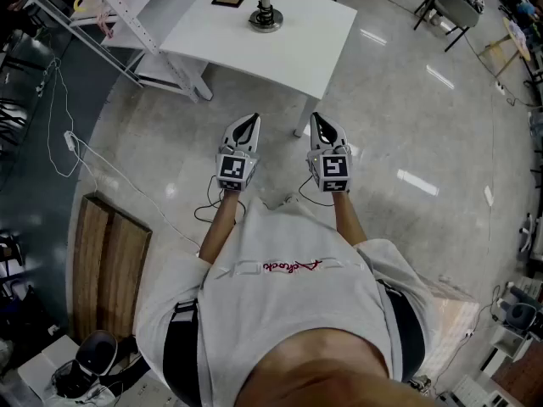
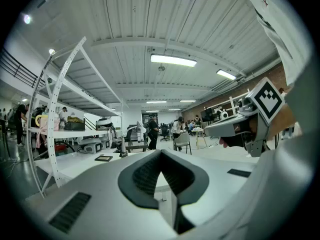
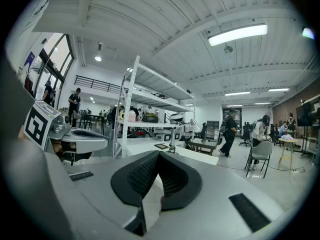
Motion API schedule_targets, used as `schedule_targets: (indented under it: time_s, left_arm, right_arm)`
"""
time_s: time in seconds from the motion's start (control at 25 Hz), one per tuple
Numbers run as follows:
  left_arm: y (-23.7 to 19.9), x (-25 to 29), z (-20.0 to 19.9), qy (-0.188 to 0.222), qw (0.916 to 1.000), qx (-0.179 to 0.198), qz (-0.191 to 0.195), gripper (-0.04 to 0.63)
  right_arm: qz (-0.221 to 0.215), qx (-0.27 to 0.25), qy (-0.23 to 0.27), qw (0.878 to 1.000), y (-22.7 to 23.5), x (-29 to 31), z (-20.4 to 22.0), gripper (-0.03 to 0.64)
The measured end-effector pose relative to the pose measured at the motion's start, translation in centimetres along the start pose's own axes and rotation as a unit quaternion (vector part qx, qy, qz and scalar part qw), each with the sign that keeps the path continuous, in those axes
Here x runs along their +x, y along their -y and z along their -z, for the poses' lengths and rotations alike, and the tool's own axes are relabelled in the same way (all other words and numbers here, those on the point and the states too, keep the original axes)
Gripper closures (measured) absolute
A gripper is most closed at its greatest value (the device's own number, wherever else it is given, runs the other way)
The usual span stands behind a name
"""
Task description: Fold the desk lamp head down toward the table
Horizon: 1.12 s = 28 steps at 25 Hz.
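The left gripper [image 1: 246,130] and right gripper [image 1: 323,131] are closed tight, holding nothing. The lamp [image 1: 265,15] stands at twelve o'clock on the table [image 1: 314,36], well apart. A hard push could tip it over.

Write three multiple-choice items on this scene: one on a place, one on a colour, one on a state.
1. Where does the lamp stand?
A. on the floor
B. on the table
C. on a chair

2. What colour is the table top?
A. black
B. brown
C. white

3. How do the jaws of the left gripper and the right gripper stand?
A. shut and empty
B. wide open
C. shut on the lamp

Answers: 1 B, its base rests on the table top. 2 C, the top is plain white. 3 A, each gripper view shows the jaws together with nothing between them.
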<state>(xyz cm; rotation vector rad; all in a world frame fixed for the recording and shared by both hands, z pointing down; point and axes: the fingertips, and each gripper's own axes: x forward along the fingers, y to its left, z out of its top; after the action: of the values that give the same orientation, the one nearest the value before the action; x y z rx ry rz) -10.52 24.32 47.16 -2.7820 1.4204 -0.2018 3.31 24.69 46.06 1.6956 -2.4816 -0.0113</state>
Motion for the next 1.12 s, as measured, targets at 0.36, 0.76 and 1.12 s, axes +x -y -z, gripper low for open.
schedule_targets:
  time_s: [0.36, 0.76, 1.12]
  left_arm:
    - [0.5, 0.6, 1.4, 0.009, 0.9999, 0.003, -0.006, 0.572]
    - [1.6, 1.8, 1.4, 0.004, 0.9999, 0.001, -0.014, 0.572]
    - [3.6, 2.6, 1.6, -0.003, 0.9999, 0.000, -0.016, 0.572]
  right_arm:
    - [-0.003, 0.007, -0.002, 1.000, 0.5, -0.3, 0.3, 0.589]
    - [-0.021, 0.013, 0.008, 1.000, 1.8, -0.5, 0.1, 0.588]
    - [-0.042, 0.013, 0.018, 0.999, 2.9, -0.4, 0.1, 0.588]
